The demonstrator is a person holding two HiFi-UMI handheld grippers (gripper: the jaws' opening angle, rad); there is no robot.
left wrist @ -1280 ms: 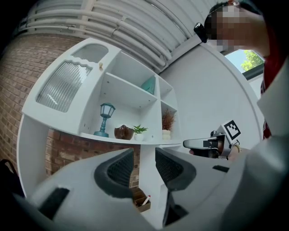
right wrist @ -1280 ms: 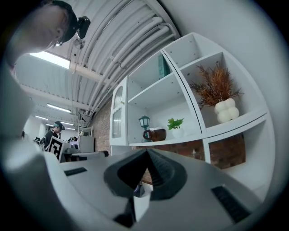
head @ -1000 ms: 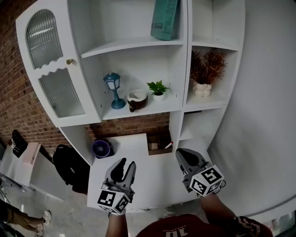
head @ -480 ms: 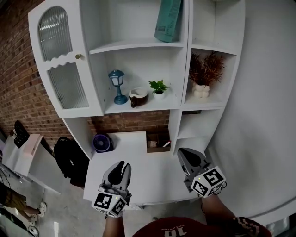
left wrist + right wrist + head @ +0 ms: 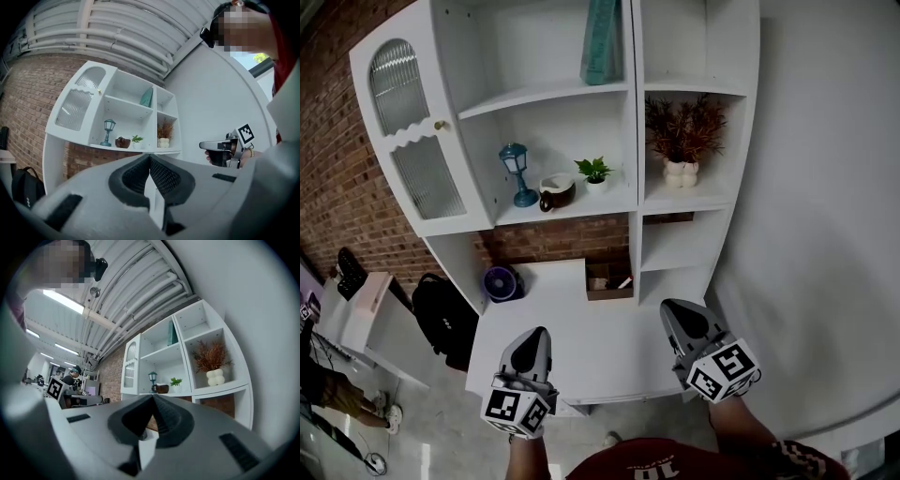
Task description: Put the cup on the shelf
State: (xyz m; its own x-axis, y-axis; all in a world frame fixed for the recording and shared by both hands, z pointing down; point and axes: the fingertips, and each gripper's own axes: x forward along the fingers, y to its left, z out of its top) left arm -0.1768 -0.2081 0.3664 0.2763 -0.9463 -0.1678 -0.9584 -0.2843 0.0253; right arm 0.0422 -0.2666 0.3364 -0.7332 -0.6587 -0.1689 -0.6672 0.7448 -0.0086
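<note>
The brown cup (image 5: 556, 192) stands on the middle shelf (image 5: 581, 207) of the white shelf unit, between a teal lantern and a small green plant. It also shows in the left gripper view as the cup (image 5: 123, 142) and in the right gripper view as the cup (image 5: 161, 388). My left gripper (image 5: 535, 337) hangs over the desk's front left, far from the cup; its jaws have just been closing and now meet with nothing between them (image 5: 150, 157). My right gripper (image 5: 676, 311) is over the desk's front right, shut and empty (image 5: 153, 397).
The shelf unit also holds a teal lantern (image 5: 517, 173), a green plant (image 5: 594, 172), a dried plant in a white vase (image 5: 682, 141) and a teal book (image 5: 602, 42). A ribbed-glass door (image 5: 412, 141) stands ajar at left. Below are the white desk (image 5: 581, 352), a blue fan (image 5: 498, 282) and a black backpack (image 5: 441, 314).
The left gripper's jaws went from open to shut, empty. Both grippers drew back a little from the shelves, and the shelf unit shifted left in the head view.
</note>
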